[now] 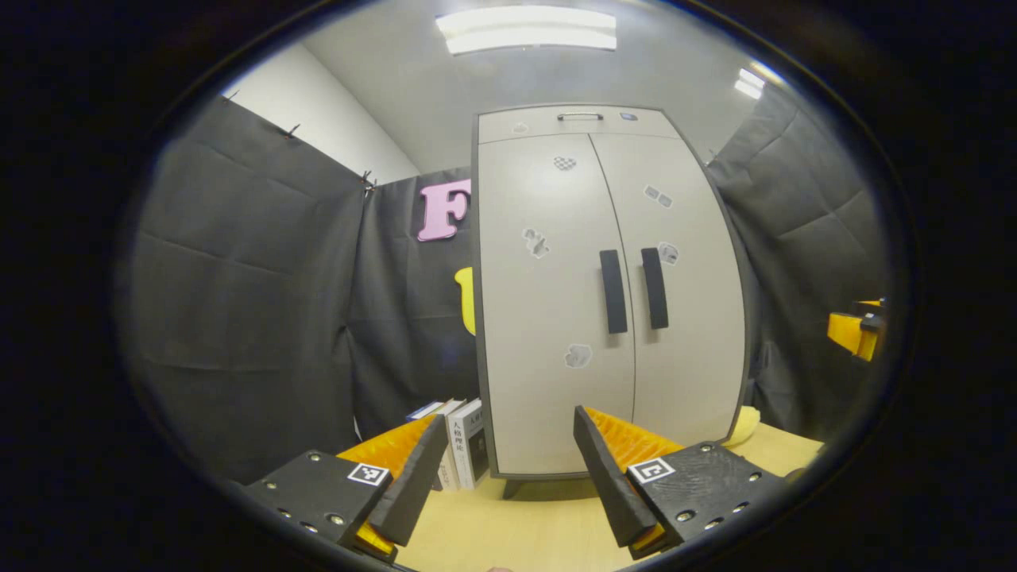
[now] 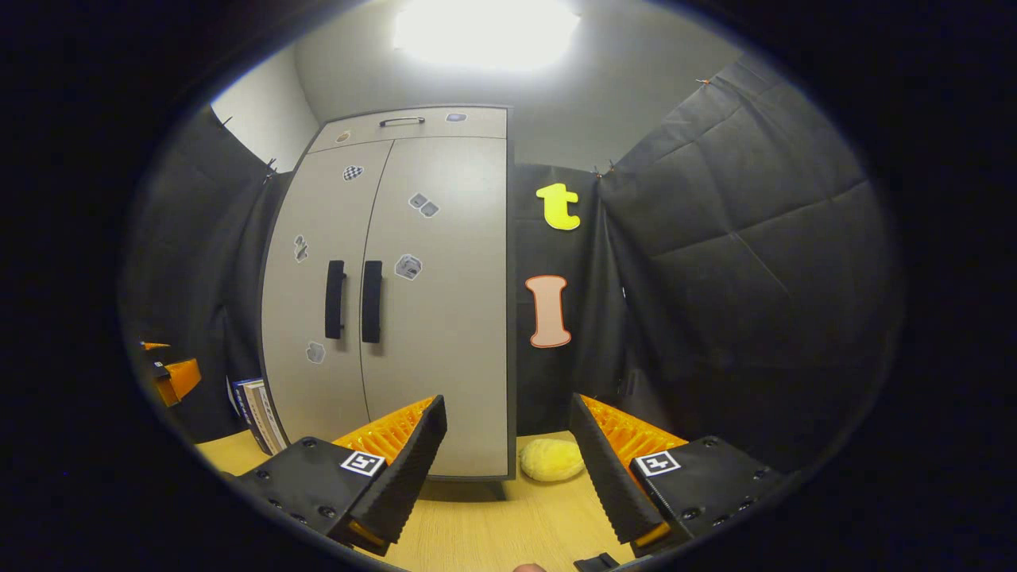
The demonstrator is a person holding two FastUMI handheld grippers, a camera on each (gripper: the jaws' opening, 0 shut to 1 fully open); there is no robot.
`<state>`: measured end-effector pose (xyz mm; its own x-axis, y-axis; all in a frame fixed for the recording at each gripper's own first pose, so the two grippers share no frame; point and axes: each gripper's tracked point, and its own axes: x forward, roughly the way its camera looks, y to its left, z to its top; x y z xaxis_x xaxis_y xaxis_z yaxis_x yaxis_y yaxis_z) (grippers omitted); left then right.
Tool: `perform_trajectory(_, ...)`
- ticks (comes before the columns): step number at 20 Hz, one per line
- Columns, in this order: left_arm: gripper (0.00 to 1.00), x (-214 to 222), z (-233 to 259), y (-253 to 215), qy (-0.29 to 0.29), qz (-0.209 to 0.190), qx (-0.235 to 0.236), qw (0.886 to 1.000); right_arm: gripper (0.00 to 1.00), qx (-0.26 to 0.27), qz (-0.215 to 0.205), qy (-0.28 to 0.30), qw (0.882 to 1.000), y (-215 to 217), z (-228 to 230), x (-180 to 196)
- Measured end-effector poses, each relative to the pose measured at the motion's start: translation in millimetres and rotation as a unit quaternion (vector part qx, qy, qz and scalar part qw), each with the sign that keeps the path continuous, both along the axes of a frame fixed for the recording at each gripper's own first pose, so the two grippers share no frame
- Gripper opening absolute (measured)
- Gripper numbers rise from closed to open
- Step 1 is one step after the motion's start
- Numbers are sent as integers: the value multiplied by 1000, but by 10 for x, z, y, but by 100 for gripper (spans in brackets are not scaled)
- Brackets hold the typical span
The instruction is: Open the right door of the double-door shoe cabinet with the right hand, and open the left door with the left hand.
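Doors both shut on the shoe cabinet, handles at ten o'clock of the right gripper, fingers wide, empty. Best swing it over to the right handle, then pull. Left gripper also gapes wide; its view catches books, the right's a yellow sponge.

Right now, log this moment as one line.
stage: approach | left gripper: open | right gripper: open | right door: closed | left door: closed
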<state>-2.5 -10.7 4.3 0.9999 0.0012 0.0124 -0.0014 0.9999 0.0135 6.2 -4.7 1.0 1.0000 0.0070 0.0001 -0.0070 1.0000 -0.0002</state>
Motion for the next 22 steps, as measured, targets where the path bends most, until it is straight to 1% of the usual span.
perform_trajectory(4, 94, -4, 4, -13, -1, 2, 1, 1000, 96, 2, 1, 3, 1000, -12, -9, 20)
perform_trajectory(7, 94, -32, 0, 10, -1, 5, 1, 1000, 98, 7, 6, 2, 1000, 20, 16, 60)
perform_trajectory(13, 94, -117, -56, 172, 4, 23, 8, 1000, 98, 13, 39, -3, 999, 282, 155, 235)
perform_trajectory(16, 94, -170, -45, 233, 5, 31, 3, 1000, 98, 8, 57, -7, 998, 443, 229, 361)
perform_trajectory(20, 94, -229, -21, 344, 1, 42, 11, 999, 98, 12, 76, -11, 997, 641, 350, 535)
perform_trajectory(22, 94, -277, -5, 409, 2, 51, 12, 999, 96, 11, 89, -11, 996, 764, 411, 630)
